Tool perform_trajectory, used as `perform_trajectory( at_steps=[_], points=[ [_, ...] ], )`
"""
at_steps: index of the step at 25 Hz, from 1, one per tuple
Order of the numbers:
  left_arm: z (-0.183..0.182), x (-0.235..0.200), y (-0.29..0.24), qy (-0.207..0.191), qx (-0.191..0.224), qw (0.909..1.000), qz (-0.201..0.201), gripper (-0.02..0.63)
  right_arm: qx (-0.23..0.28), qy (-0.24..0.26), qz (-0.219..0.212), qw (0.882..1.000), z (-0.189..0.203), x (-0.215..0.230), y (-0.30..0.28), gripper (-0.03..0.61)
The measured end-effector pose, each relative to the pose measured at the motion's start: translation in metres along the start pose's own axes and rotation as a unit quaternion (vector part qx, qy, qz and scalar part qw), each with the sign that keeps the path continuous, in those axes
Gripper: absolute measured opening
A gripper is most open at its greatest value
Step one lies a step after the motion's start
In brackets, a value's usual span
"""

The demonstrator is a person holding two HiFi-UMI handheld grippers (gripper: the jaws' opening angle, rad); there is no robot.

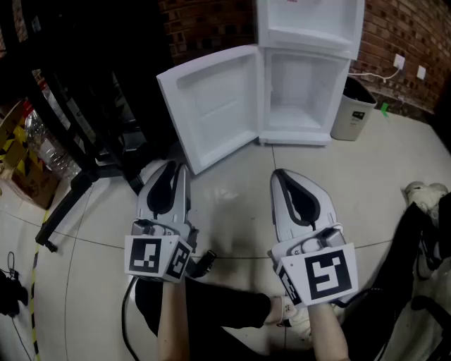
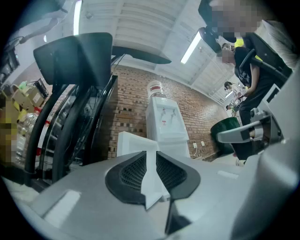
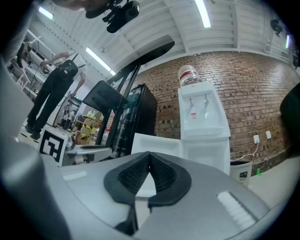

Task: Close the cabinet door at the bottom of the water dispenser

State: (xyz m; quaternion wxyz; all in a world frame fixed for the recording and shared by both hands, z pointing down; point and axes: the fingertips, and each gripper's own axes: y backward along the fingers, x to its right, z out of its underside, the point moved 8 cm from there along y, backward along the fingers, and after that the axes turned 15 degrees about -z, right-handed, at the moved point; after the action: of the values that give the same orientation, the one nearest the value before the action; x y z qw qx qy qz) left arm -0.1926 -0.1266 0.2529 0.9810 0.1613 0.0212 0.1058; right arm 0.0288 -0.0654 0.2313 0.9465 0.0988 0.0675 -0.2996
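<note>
Cabinet door (image 1: 211, 106) at the bottom of the water dispenser (image 1: 310, 21) stands wide open. It is swung out to the left of the compartment (image 1: 303, 88), with its white recessed inner face turned towards the camera. The dispenser stands on the tiled floor (image 1: 232, 204) against a brick wall (image 1: 204, 21).

Containers:
- The compartment is in full view. It shows white walls and a white base, with a shallow ledge across the back.
- A water bottle (image 3: 189, 75) with a red label sits inverted on top of the dispenser. Its fill level cannot be made out.
- A pale waste bin (image 1: 352, 109) with a dark rim stands just beside the dispenser's right side. Its contents are not visible.
- A cardboard box (image 1: 21, 169) marked with yellow-and-black tape lies at the far left, with clear plastic bottles (image 1: 44, 144) next to it.

Grippers:
- The left gripper (image 1: 168, 168) is held low over the floor near the door's lower corner, not touching it. Its jaws are slightly apart, with nothing between them.
- The right gripper (image 1: 280, 173) is held in front of the compartment, clear of it. Its jaws are pressed together and hold nothing.
</note>
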Motion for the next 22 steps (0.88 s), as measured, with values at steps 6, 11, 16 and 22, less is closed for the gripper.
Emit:
perform_trajectory(
  at_steps=[6,11,16,22],
  points=[
    [0.041,-0.034,0.006,0.031,-0.053,0.9981,0.001,0.112,-0.028,-0.002,-0.021,0.999,0.014,-0.020,-0.088,0.141],
    [0.046,-0.062,0.000,0.066,-0.044,0.9968,-0.010,0.103,-0.046,-0.015,-0.028,0.998,0.040,-0.030,-0.160,0.141],
    [0.048,-0.086,0.000,0.077,-0.042,0.9949,-0.050,0.103,-0.061,-0.026,-0.024,0.998,0.062,-0.036,-0.217,0.160],
    [0.049,-0.099,0.005,0.117,-0.034,0.9899,-0.072,0.092,-0.098,-0.004,0.027,0.995,0.085,-0.038,-0.262,0.225]
  ],
)
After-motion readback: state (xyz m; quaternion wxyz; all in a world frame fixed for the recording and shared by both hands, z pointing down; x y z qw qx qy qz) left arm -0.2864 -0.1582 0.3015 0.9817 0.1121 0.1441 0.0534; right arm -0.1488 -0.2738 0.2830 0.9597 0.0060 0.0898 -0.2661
